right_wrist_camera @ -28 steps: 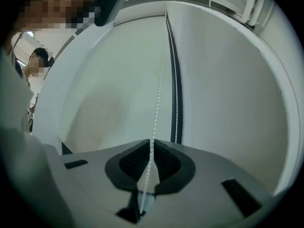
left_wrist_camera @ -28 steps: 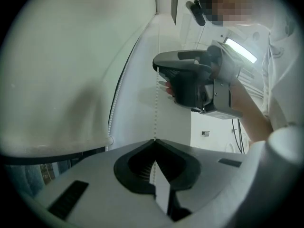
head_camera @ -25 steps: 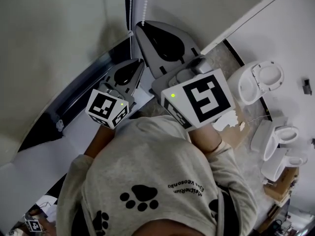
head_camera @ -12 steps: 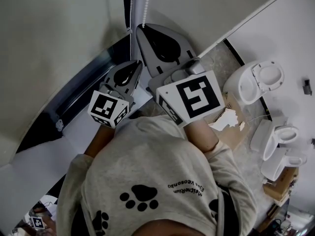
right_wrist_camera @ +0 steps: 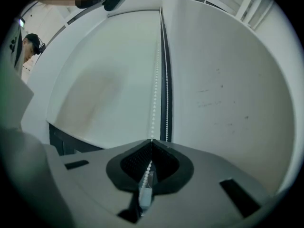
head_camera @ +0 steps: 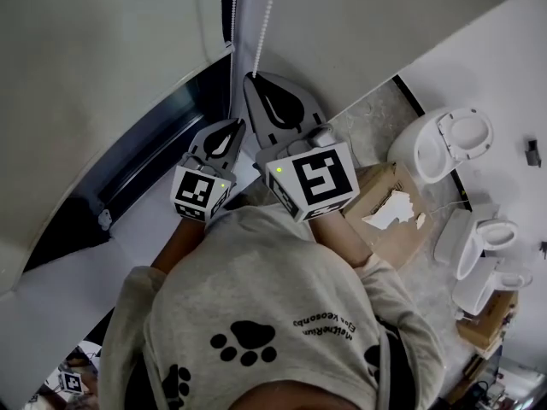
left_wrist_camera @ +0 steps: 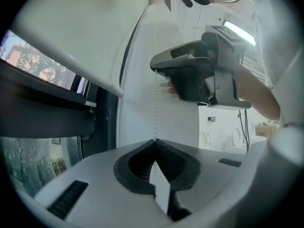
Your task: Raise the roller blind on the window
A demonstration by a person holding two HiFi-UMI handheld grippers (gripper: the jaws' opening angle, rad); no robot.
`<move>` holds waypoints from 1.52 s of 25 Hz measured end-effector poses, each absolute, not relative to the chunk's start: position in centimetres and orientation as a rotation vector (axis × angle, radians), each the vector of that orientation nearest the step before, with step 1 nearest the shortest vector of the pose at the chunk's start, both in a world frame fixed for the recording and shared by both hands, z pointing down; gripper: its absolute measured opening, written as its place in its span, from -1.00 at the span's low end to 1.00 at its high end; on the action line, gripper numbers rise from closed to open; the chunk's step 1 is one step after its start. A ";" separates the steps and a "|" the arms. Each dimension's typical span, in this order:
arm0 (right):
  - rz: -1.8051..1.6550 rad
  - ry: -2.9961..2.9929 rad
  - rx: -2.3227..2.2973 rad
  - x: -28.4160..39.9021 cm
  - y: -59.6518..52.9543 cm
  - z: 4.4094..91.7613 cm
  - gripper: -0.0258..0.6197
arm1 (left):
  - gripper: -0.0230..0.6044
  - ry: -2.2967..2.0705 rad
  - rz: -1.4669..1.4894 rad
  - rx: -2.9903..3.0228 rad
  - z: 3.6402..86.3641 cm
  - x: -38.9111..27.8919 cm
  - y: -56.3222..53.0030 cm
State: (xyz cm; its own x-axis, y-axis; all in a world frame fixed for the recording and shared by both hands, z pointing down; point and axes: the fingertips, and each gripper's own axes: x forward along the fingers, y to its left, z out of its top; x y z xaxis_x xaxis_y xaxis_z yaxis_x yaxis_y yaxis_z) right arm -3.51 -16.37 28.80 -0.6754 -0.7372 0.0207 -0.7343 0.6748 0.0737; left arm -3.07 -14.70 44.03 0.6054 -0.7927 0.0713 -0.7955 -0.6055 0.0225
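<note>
The white roller blind (head_camera: pixel 102 67) hangs over the dark window (head_camera: pixel 137 165), its bottom edge partway down. Its white bead chain (head_camera: pixel 267 20) dangles at the blind's right edge, beside the pale wall (head_camera: pixel 359 24). My left hand-held gripper (head_camera: pixel 233 124) is clamped on that chain, and my right hand-held gripper (head_camera: pixel 254 78) is clamped on it higher up.

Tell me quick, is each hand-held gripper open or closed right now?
Left hand-held gripper: closed on the bead chain.
Right hand-held gripper: closed on the bead chain too.
</note>
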 end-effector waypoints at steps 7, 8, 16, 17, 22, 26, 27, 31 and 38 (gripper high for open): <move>-0.067 -2.794 1.283 -2.8 -16.6 31.5 -0.89 | -0.90 -1.305 0.075 2.739 46.6 -2.2 -14.2; -0.059 -2.790 1.284 -2.9 -16.5 32.0 -0.89 | -0.90 -1.299 0.074 2.727 47.1 -2.3 -14.1; -0.015 -2.773 1.275 -3.4 -16.3 34.5 -0.89 | -0.89 -1.303 0.154 2.698 49.5 -2.9 -13.4; -0.010 -2.768 1.276 -3.3 -16.3 34.9 -0.89 | -0.89 -1.298 0.178 2.695 49.8 -2.8 -13.3; 0.037 -2.752 1.287 -3.1 -16.4 36.1 -0.89 | -0.89 -1.255 0.210 2.665 51.0 -2.5 -12.7; 0.039 -2.746 1.312 -2.8 -16.5 36.2 -0.89 | -0.89 -1.220 0.247 2.638 51.8 -2.4 -12.2; 0.044 -2.747 1.314 -2.7 -16.5 36.2 -0.89 | -0.89 -1.219 0.242 2.637 51.7 -2.5 -12.0; 0.039 -2.744 1.319 -2.6 -16.5 36.3 -0.89 | -0.58 -1.198 0.157 2.633 49.4 -3.1 -11.8; 0.020 -2.753 1.299 -2.9 -16.1 36.3 -0.89 | -0.59 -1.236 -0.001 2.766 38.8 -4.6 -12.6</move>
